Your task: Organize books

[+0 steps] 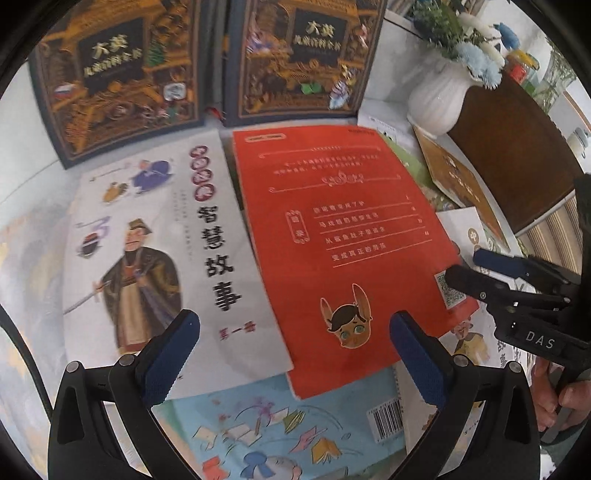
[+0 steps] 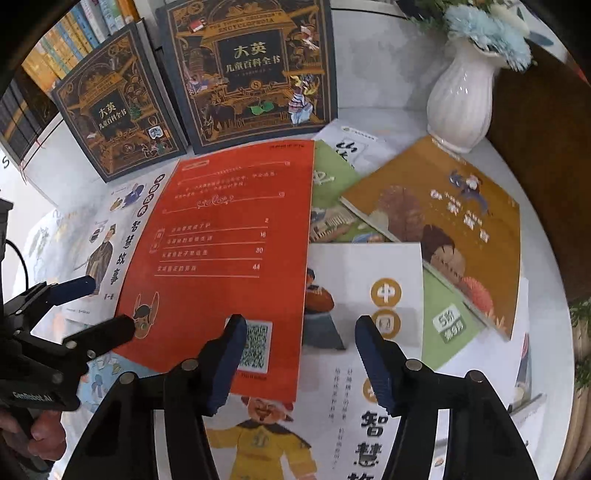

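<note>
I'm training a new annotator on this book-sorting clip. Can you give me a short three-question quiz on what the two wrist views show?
1. True or false: the red book lies on top of other books.
2. What stands behind it? A) two dark books B) a lamp C) a box
3. What does the white vase hold?

Key: 1 true. 2 A, the two dark books stand upright. 3 Flowers.

White ribbed vase (image 2: 461,99) with blue-white flowers (image 2: 487,26) on white tabletop (image 2: 388,74), touching dark brown panel (image 2: 546,147) at right.
</note>
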### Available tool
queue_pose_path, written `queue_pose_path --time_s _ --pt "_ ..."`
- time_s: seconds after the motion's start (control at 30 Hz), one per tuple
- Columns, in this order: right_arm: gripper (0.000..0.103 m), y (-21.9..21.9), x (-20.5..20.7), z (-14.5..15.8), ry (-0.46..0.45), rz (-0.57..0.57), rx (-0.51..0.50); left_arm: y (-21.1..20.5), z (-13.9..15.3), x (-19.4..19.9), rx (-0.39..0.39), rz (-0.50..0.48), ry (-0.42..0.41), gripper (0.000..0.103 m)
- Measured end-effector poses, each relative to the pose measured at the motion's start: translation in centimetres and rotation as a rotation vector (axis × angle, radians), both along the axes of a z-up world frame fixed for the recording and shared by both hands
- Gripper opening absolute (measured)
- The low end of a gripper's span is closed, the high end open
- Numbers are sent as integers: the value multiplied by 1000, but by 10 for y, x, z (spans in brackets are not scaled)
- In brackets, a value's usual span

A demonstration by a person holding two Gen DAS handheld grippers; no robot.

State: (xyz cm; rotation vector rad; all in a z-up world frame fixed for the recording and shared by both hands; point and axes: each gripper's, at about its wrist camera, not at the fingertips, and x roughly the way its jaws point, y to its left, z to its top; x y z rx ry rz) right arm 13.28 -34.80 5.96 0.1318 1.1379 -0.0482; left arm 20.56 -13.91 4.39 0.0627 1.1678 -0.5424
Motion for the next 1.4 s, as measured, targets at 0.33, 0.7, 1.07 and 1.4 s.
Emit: queue_pose_path --time_s 0.33,0.7,1.07,1.4 --pt "56 25 5 -3 3 80 8 -11 -9 -2 12 -48 4 102" --pt "56 10 -4 12 -35 74 194 -20 -8 -11 -3 -91 4 102" --pt "55 -8 5 15 -71 10 457 8 -6 5 -135 -24 74 102" --pt "30 0 0 14 -55 97 582 -5 -3 -5 -123 -81 56 102"
